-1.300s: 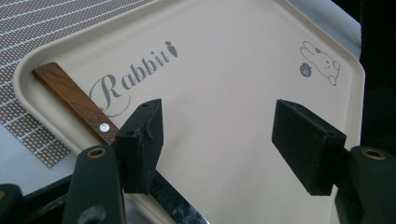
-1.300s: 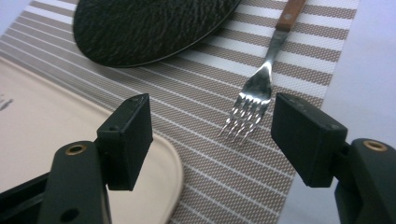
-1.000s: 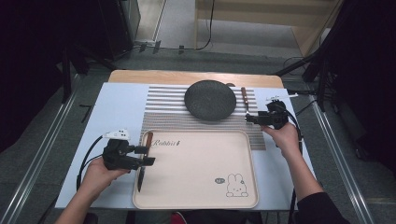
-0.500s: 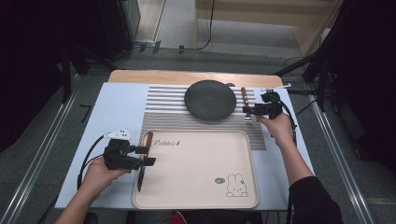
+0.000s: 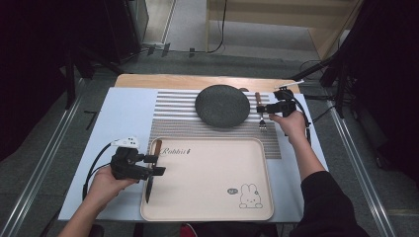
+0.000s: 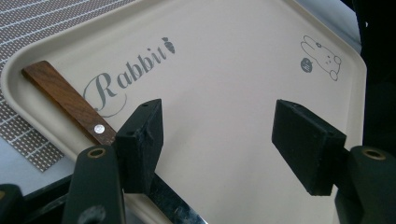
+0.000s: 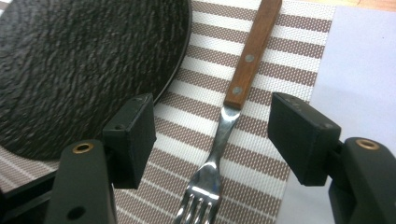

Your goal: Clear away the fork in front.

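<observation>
The right tongs (image 5: 266, 109) hang over the fork (image 7: 227, 122). Their jaws are wide apart, one on each side of the fork, not touching it, and they have just been closing a little. The fork lies flat on the striped mat (image 5: 178, 123), just beside the dark plate (image 5: 222, 105). The left tongs (image 5: 155, 164) are wide open and hold nothing. They sit over the knife (image 6: 70, 103), which lies on the edge of the tray (image 5: 212, 197) on the surface (image 5: 123, 106).

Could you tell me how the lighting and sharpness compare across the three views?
High view: table evenly lit, surroundings dark, the whole picture slightly soft. Left gripper view: tray sharp, near jaws soft, glare on the knife blade. Right gripper view: fork and plate crisp, sheen on the plate.
</observation>
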### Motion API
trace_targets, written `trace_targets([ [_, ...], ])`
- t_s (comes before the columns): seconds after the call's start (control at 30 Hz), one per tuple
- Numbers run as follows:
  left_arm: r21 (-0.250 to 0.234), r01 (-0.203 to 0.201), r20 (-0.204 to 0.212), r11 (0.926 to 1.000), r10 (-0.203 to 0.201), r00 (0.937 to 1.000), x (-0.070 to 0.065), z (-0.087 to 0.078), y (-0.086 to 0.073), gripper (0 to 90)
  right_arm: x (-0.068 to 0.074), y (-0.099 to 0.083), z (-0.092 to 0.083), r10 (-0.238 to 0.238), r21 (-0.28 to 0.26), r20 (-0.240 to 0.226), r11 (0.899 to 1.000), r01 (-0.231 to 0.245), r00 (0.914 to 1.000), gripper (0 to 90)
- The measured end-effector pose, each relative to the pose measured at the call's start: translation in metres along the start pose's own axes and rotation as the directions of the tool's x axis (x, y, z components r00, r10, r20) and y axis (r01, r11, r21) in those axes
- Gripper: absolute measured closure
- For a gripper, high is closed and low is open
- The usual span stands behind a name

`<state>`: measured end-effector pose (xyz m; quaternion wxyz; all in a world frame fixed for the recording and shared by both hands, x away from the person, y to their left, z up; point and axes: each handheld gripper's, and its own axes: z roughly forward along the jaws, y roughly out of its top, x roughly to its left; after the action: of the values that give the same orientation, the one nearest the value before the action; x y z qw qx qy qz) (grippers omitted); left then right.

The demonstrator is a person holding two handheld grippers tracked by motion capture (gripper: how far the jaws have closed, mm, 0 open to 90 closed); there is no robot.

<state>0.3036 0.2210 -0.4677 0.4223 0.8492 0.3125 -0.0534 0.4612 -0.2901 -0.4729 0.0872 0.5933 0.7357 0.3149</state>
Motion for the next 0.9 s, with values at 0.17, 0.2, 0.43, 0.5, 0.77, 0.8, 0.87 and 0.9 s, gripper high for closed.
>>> trace_targets([
  [0.17,0.007,-0.002,-0.001,1.0000,0.002,1.0000,0.000,0.000,0.000,33.5,-0.002,0.005,0.009,0.014,0.030,0.014,0.999,-0.015,0.9998,34.1],
  [0.2,0.006,-0.003,0.000,1.0000,0.003,1.0000,0.000,0.001,0.000,33.5,-0.003,0.006,0.013,0.019,0.038,0.021,0.999,-0.020,0.9996,35.3],
  [0.43,0.009,-0.006,0.002,0.9999,0.006,1.0000,0.000,0.001,0.000,33.5,-0.003,0.006,0.023,0.038,0.046,0.042,0.998,-0.040,0.9984,38.9],
  [0.5,0.014,-0.008,-0.001,0.9999,0.008,1.0000,0.000,0.002,0.000,33.5,-0.003,0.006,0.026,0.040,0.049,0.047,0.998,-0.042,0.9981,39.9],
  [0.77,0.020,-0.011,-0.005,0.9997,0.011,0.9999,0.000,0.002,0.000,33.5,-0.002,0.007,0.034,0.065,0.055,0.070,0.996,-0.068,0.9955,48.6],
  [0.8,0.020,-0.013,-0.006,0.9997,0.013,0.9999,0.000,0.003,0.000,33.5,-0.002,0.006,0.034,0.063,0.053,0.076,0.996,-0.068,0.9951,50.2],
  [0.87,0.022,-0.013,-0.007,0.9997,0.014,0.9999,0.001,0.003,0.000,33.5,-0.001,0.006,0.037,0.070,0.055,0.086,0.996,-0.075,0.9938,52.7],
  [0.9,0.021,-0.011,-0.008,0.9997,0.011,0.9999,0.001,0.003,0.000,33.5,-0.001,0.006,0.037,0.068,0.059,0.094,0.996,-0.073,0.9932,55.0],
])
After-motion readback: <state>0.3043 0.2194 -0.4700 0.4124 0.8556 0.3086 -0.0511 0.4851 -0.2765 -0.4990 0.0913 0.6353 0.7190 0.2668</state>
